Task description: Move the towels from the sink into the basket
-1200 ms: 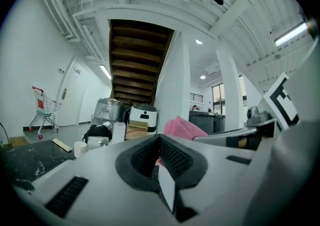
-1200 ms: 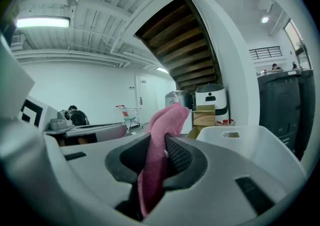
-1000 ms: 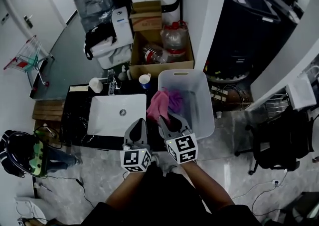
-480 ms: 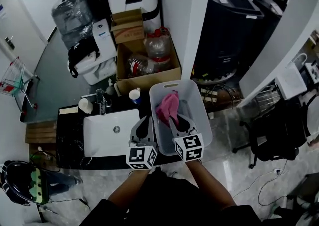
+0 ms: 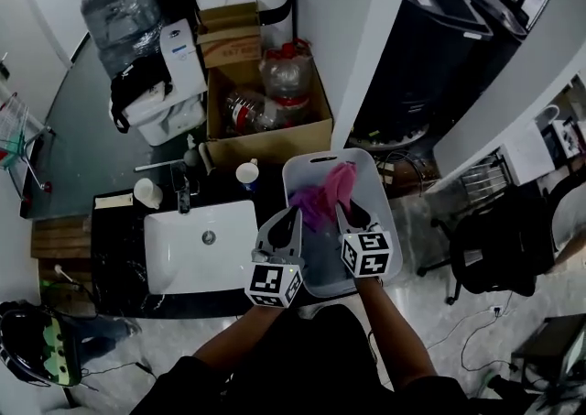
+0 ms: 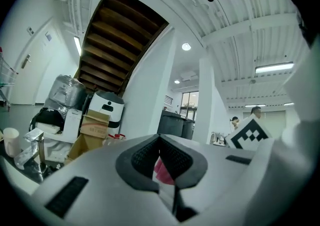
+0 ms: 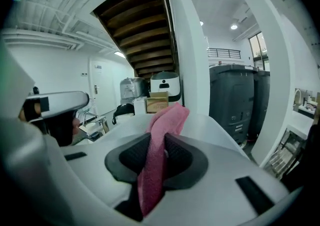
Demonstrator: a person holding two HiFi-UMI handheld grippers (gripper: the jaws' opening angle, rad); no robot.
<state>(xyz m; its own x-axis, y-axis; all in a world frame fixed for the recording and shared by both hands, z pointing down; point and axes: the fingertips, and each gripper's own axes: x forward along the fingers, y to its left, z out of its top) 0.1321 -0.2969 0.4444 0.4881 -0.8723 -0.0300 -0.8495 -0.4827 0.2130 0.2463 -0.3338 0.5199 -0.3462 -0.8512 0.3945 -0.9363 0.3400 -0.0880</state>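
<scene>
Pink towel (image 5: 341, 180) is hanging clamped in the jaws of my right gripper (image 5: 352, 213) over the basket (image 5: 311, 159). My left gripper (image 5: 291, 221) is idling, jaws closed on nothing. Releasing near the rim is risking fabric draping outside.

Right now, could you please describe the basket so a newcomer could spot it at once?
Start at the white sink set in the dark counter. The basket stands to its right, in front of the cardboard box. Unlike that box, it is pale plastic, with a purple towel inside.
</scene>
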